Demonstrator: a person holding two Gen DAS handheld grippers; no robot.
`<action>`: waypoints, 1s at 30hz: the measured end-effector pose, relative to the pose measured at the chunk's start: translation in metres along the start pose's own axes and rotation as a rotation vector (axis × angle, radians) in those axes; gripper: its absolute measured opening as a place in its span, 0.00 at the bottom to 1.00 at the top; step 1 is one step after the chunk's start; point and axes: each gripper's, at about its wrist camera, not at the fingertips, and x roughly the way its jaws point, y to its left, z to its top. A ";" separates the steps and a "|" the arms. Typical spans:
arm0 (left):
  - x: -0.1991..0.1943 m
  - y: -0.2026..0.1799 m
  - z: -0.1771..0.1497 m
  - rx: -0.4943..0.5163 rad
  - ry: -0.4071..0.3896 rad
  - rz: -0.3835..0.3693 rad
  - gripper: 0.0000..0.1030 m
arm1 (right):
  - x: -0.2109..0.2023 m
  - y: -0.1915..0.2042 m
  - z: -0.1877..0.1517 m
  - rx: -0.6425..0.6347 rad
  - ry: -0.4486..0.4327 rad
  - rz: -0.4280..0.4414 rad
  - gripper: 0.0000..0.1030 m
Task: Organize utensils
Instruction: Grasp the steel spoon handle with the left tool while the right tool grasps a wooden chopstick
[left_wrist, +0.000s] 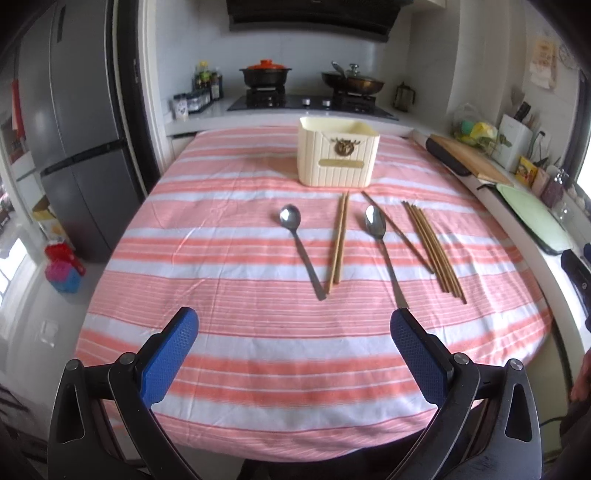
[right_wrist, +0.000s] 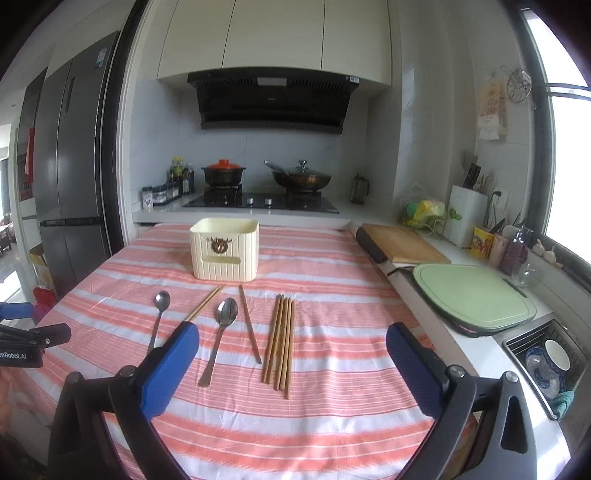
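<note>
A cream utensil holder (left_wrist: 338, 153) (right_wrist: 224, 248) stands upright at the far middle of the striped table. In front of it lie a small spoon (left_wrist: 301, 247) (right_wrist: 159, 314), a pair of light chopsticks (left_wrist: 339, 242) (right_wrist: 204, 302), a larger spoon (left_wrist: 384, 251) (right_wrist: 219, 336), a single dark chopstick (left_wrist: 397, 232) (right_wrist: 250, 325) and a bundle of several brown chopsticks (left_wrist: 434, 251) (right_wrist: 280, 345). My left gripper (left_wrist: 294, 325) is open and empty above the near table edge. My right gripper (right_wrist: 293, 343) is open and empty, hovering near the bundle.
The pink-and-white striped tablecloth (left_wrist: 258, 332) (right_wrist: 332, 406) covers the table. A counter on the right holds a wooden board (right_wrist: 404, 243) and a green board (right_wrist: 469, 295); a sink with dishes (right_wrist: 546, 362) is beyond. Stove with pots (right_wrist: 258, 184) is behind; a fridge (left_wrist: 77, 129) is left.
</note>
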 end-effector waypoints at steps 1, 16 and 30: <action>0.007 0.003 0.000 -0.016 0.014 -0.013 1.00 | 0.013 -0.004 -0.001 -0.010 0.033 0.011 1.00; 0.071 0.029 0.010 -0.119 0.122 0.016 1.00 | 0.216 -0.038 -0.039 0.018 0.485 0.209 0.36; 0.100 0.027 0.022 -0.103 0.167 0.033 1.00 | 0.280 -0.028 -0.034 -0.046 0.634 0.250 0.24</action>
